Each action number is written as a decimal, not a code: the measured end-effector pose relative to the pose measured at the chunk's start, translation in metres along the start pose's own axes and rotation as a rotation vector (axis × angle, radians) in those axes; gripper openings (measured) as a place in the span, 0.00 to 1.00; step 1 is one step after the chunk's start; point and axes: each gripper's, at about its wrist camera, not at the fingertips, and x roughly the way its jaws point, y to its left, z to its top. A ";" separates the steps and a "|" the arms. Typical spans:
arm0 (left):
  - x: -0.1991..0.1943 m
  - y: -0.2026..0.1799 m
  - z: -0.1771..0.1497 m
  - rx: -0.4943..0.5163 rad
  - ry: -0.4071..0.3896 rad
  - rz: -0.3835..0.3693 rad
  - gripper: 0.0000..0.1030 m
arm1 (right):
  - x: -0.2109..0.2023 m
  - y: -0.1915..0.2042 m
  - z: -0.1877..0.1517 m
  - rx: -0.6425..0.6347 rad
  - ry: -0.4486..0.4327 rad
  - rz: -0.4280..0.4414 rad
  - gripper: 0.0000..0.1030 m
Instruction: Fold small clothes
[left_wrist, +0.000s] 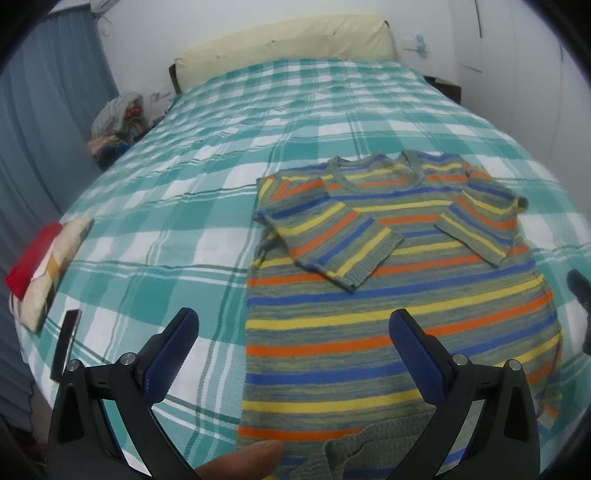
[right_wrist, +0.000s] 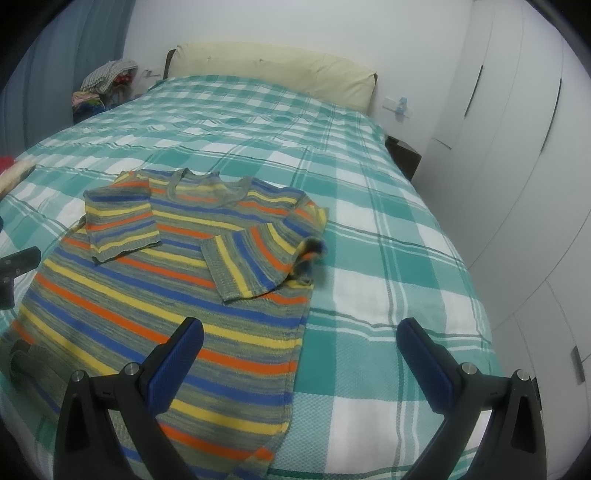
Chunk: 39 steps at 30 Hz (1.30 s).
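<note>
A: Right, notes. Striped sweater (left_wrist: 399, 295) lies flat on the bed (left_wrist: 184, 155), toward the foot edge, neckline pointing at the headboard (left_wrist: 288, 40). Both sleeves are folded in across the chest. The hem is rumpled at the near edge.

B: Fingers?

A: Left gripper (left_wrist: 293, 350) spread wide, holding nothing, hovering over the sweater's left side near the hem. Right gripper (right_wrist: 299, 360) equally wide and empty, straddling the sweater's right side edge.

B: Risks from here?

A: Likely next step is lifting the hem toward the collar. The knit looks loose and heavy, so a pinch on the top layer only could leave the back layer behind and skew the fold. The right sleeve cuff (right_wrist: 312, 254) is bunched past the body's edge; dragging the hem up could flip it out. Uneven lifting by the two hands would twist the stripes.

B: Surface, room?

A: Teal and white plaid bedcover, soft, so cloth may catch on it. Folded clothes (left_wrist: 48, 262) and a dark phone-like slab (left_wrist: 66, 343) sit at the bed's left edge. Clothes pile (right_wrist: 107, 79) beside the headboard, white wardrobe doors (right_wrist: 517, 147) on the right, blue curtain (left_wrist: 48, 122) on the left.
</note>
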 end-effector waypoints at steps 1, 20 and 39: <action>0.000 0.001 0.000 0.000 -0.003 0.001 1.00 | 0.000 0.000 0.000 0.001 0.001 0.001 1.00; -0.003 0.003 0.001 0.003 -0.019 0.025 1.00 | 0.000 0.007 -0.002 -0.004 0.000 0.006 1.00; 0.003 0.010 -0.002 -0.005 -0.006 0.025 1.00 | 0.004 0.009 -0.003 0.010 -0.001 0.034 1.00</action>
